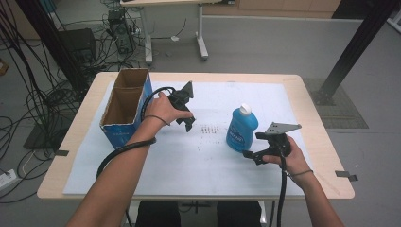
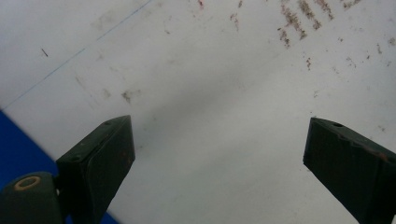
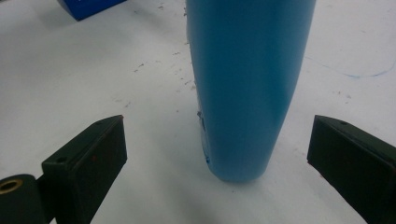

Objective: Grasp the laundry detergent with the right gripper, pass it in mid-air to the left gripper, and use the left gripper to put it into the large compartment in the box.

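A blue bottle (image 1: 241, 128) with a white cap stands upright on the white sheet (image 1: 213, 161), right of centre. My right gripper (image 1: 249, 155) sits just in front of it, open; in the right gripper view the bottle (image 3: 247, 88) rises close ahead between the spread jaws, untouched. My left gripper (image 1: 188, 119) hovers over the sheet beside an open cardboard box (image 1: 126, 106) with blue sides. It is open, and the left gripper view looks down on the stained bare sheet (image 2: 219, 102), with a blue corner of the box (image 2: 18, 144) at the left.
The box stands at the table's left, with a divider across its middle. The wooden table edge (image 1: 326, 142) rims the sheet. Beyond the table lie cables (image 1: 28, 94), a dark case, desk legs (image 1: 202, 45) and a black post (image 1: 352, 47).
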`<state>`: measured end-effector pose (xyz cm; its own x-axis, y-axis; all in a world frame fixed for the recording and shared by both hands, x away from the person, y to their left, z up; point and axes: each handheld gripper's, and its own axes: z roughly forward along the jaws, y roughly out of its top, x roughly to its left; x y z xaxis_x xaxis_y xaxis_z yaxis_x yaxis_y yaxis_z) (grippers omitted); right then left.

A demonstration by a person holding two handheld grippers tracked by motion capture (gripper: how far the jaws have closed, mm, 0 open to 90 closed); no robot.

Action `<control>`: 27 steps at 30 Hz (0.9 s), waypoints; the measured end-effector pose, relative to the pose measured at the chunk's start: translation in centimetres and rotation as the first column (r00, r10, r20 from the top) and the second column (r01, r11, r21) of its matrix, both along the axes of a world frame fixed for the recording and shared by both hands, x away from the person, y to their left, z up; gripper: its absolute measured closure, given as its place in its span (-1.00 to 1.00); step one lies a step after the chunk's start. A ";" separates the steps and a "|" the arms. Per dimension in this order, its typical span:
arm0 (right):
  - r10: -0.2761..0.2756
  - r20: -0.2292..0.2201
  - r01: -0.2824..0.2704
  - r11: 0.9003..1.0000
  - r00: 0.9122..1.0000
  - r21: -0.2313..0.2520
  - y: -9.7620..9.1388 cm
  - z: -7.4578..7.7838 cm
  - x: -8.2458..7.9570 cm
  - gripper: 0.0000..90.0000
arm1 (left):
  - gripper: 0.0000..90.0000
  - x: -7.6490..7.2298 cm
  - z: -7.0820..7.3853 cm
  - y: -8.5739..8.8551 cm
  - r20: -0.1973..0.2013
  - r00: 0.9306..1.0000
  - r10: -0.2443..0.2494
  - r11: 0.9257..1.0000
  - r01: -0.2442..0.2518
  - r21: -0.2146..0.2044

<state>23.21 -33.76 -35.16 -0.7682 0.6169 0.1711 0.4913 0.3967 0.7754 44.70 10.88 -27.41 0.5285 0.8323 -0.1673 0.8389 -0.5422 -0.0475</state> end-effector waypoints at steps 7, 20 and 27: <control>-0.007 0.015 0.007 1.000 1.000 0.003 0.3 -0.3 0.2 -0.91 | -0.79 -0.1 0.0 0.1 0.003 1.000 0.006 1.000 -0.006 -0.001; -0.019 0.058 0.017 1.000 0.998 0.022 0.8 -1.1 0.5 -0.91 | -0.79 -0.1 -0.5 -0.3 -0.003 1.000 -0.001 1.000 0.001 -0.002; -0.028 0.067 0.026 0.999 0.997 0.032 1.0 -1.6 0.6 -0.91 | -0.79 -0.1 -0.6 -0.2 -0.003 1.000 0.001 1.000 -0.001 -0.005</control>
